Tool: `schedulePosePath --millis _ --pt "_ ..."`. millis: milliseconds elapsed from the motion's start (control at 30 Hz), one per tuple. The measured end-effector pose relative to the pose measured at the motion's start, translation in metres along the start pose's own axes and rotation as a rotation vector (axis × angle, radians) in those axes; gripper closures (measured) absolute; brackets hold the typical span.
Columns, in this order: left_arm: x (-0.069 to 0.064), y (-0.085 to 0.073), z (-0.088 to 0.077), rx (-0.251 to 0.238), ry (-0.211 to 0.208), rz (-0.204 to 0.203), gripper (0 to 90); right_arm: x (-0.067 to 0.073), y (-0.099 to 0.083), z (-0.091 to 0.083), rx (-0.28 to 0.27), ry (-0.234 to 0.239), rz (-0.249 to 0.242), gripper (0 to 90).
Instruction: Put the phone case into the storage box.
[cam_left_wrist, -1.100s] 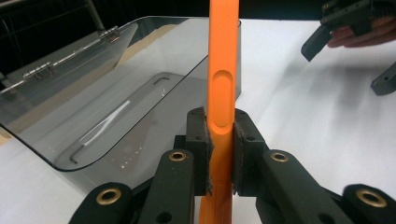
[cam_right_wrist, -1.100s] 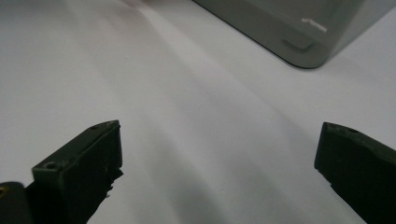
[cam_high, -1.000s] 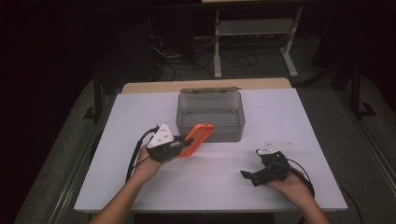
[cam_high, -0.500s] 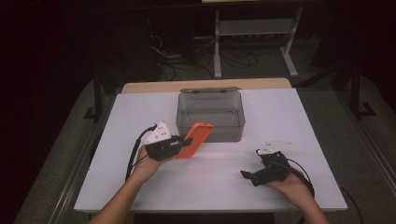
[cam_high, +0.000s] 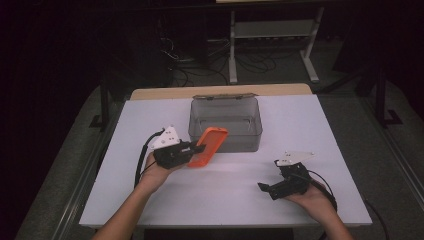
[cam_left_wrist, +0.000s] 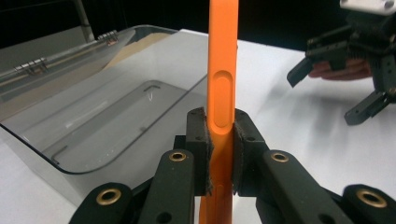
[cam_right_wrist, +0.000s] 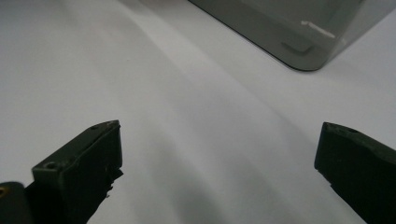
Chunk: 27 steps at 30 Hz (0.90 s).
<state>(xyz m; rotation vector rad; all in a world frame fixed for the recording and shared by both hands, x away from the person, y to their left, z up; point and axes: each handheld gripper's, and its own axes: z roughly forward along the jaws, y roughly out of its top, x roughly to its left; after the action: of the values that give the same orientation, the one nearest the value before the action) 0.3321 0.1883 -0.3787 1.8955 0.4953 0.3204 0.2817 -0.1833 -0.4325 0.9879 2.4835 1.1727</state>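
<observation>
A flat orange case (cam_high: 210, 145) with rounded corners hangs above the table, just in front of the clear grey box (cam_high: 235, 141). My left gripper (cam_high: 197, 149) is shut on its lower end. In the left gripper view the case (cam_left_wrist: 220, 70) stands edge-on between the pads of my left gripper (cam_left_wrist: 219, 140), with an oval slot in its side, and the open box (cam_left_wrist: 93, 107) lies to its left. My right gripper (cam_high: 267, 175) rests in the hand at the table's front right, jaws wide apart. The right gripper (cam_right_wrist: 219, 154) has only bare white table between its jaws.
The box has its hinged lid (cam_high: 223, 96) folded back at the far side. The white table (cam_high: 150, 205) ends near the hands. A corner of the box (cam_right_wrist: 303, 51) lies ahead of the right gripper. The right gripper (cam_left_wrist: 324, 95) sits farther off at the right of the left gripper view.
The orange case has turned a little in the left gripper, so more of its broad face shows from above. The right hand has kept still.
</observation>
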Motion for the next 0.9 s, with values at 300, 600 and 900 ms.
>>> schedulePosePath --millis 300,600,900 --pt "0.007 0.014 -0.007 -0.02 -0.014 -0.012 79.6 0.0 0.0 0.0 -0.006 0.002 0.004 0.4" --pt "0.013 0.031 -0.01 -0.017 -0.03 -0.011 79.6 -0.001 0.0 -0.001 -0.011 -0.006 0.011 0.4" --pt "0.02 0.046 -0.012 -0.038 -0.048 -0.025 79.6 -0.001 0.0 -0.001 -0.009 -0.007 0.008 0.4"
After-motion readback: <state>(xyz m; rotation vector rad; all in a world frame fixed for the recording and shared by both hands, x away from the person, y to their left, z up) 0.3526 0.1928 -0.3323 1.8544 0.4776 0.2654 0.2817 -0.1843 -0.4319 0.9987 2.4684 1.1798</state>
